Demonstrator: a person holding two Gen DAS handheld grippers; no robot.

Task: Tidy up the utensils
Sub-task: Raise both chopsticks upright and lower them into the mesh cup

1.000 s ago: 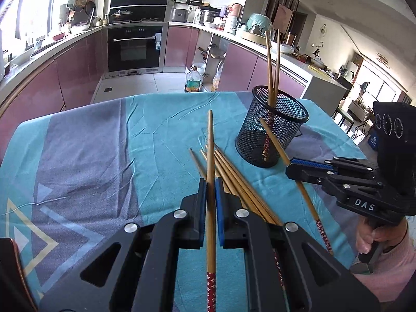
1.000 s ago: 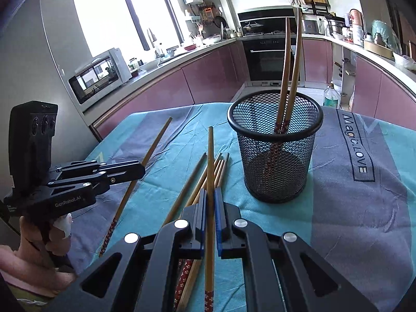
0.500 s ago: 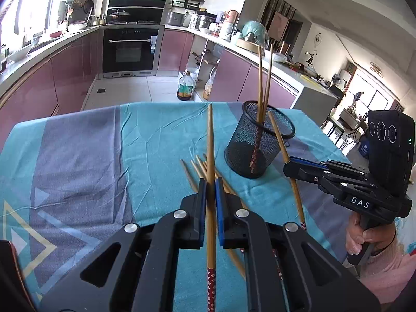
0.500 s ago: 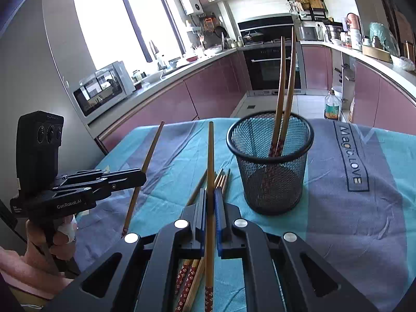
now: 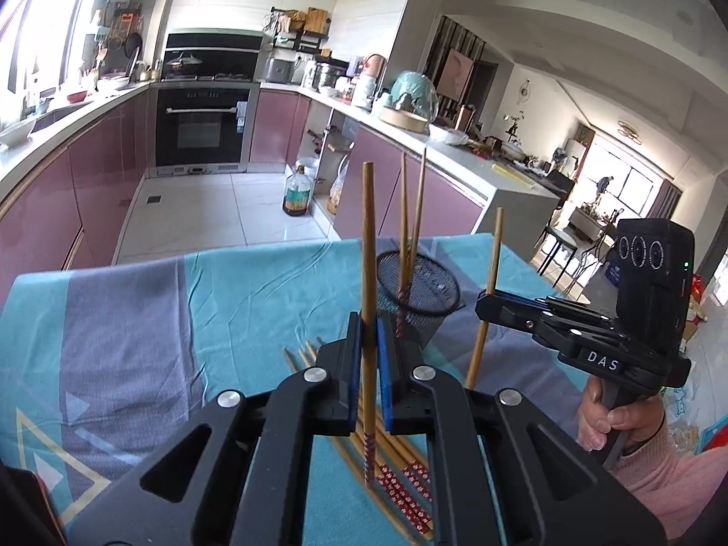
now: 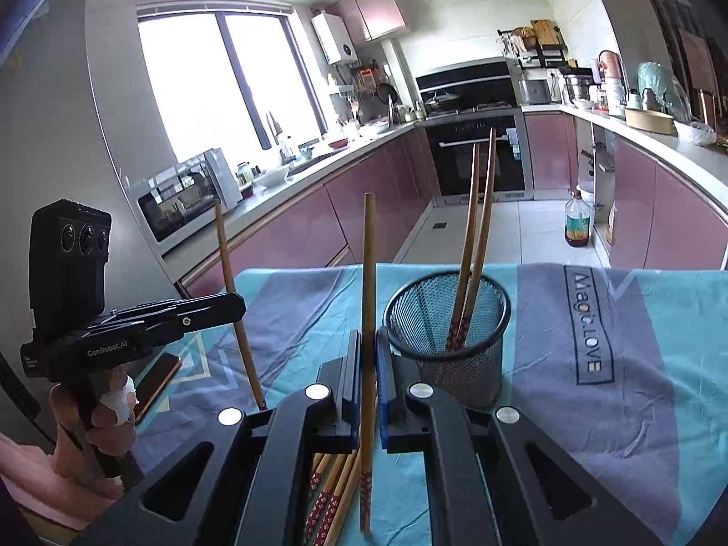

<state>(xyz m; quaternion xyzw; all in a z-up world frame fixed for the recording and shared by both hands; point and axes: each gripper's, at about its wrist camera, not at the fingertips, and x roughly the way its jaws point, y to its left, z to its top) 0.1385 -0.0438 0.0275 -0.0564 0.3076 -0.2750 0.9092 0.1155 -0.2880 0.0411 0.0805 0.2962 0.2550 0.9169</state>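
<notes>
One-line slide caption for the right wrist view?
Right gripper and left gripper each hold a chopstick upright beside the mesh cup.

"DAS" on right gripper point(image 5: 489, 309), "GenRobot.AI" on left gripper point(image 6: 236, 305), "Magic LOVE" on tablecloth point(image 6: 637, 364)

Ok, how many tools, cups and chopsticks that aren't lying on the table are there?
Tools: 2 (left tool, right tool)
Mesh cup: 1
Chopsticks in cup: 2
Chopsticks held upright: 2 (left chopstick, right chopstick)
Total: 7
</notes>
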